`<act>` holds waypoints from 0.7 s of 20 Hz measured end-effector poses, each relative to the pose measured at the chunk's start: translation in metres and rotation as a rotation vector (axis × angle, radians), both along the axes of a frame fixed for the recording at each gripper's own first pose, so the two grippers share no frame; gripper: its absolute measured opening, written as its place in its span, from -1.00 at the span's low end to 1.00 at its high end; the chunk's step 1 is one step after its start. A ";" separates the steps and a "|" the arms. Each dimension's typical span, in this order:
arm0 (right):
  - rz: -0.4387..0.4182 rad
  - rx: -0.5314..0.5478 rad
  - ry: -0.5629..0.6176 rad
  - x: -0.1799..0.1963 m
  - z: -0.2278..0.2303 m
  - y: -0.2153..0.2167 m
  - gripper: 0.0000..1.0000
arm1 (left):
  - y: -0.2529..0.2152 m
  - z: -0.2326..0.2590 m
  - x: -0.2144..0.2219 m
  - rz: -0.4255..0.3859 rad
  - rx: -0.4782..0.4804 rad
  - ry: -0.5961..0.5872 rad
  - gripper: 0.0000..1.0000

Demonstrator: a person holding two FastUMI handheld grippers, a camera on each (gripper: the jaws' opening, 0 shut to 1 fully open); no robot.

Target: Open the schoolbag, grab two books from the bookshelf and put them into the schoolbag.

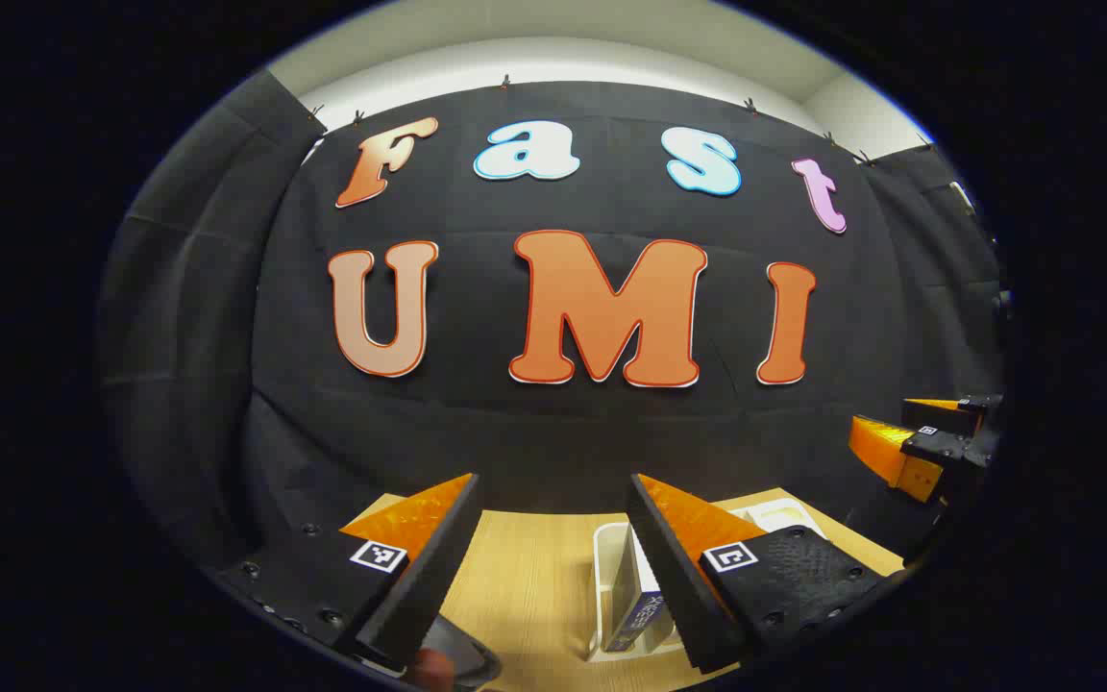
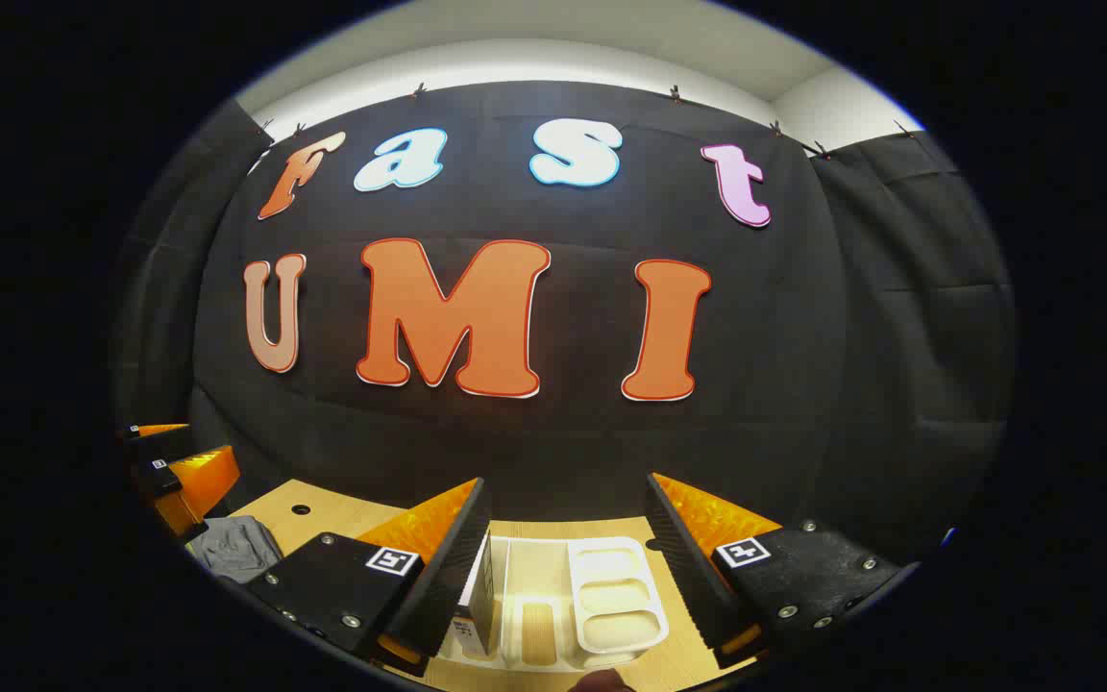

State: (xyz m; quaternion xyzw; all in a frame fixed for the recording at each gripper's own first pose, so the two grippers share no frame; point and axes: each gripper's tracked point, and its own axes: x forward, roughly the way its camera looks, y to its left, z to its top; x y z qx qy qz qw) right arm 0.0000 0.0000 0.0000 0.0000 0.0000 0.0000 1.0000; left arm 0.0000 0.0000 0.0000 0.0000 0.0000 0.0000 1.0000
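I am holding both tools, left [image 1: 553, 567] and right [image 2: 568, 567], apart and empty; books [image 2: 481, 596] are waiting in the bookshelf [image 2: 611, 601].

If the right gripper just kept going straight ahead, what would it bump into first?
Probably the black cloth wall. The right gripper, jaws open, points level above the white plastic bookshelf rack on the light wooden table, so it would likely pass over that. Depth is hard to judge.

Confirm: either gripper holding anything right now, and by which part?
Nothing held. The left gripper and the right gripper both have jaws open and empty, above the white bookshelf on the table.
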 end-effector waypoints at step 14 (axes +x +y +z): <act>0.002 -0.010 0.005 -0.004 -0.002 0.023 0.93 | 0.016 -0.002 -0.001 -0.011 0.003 0.011 0.92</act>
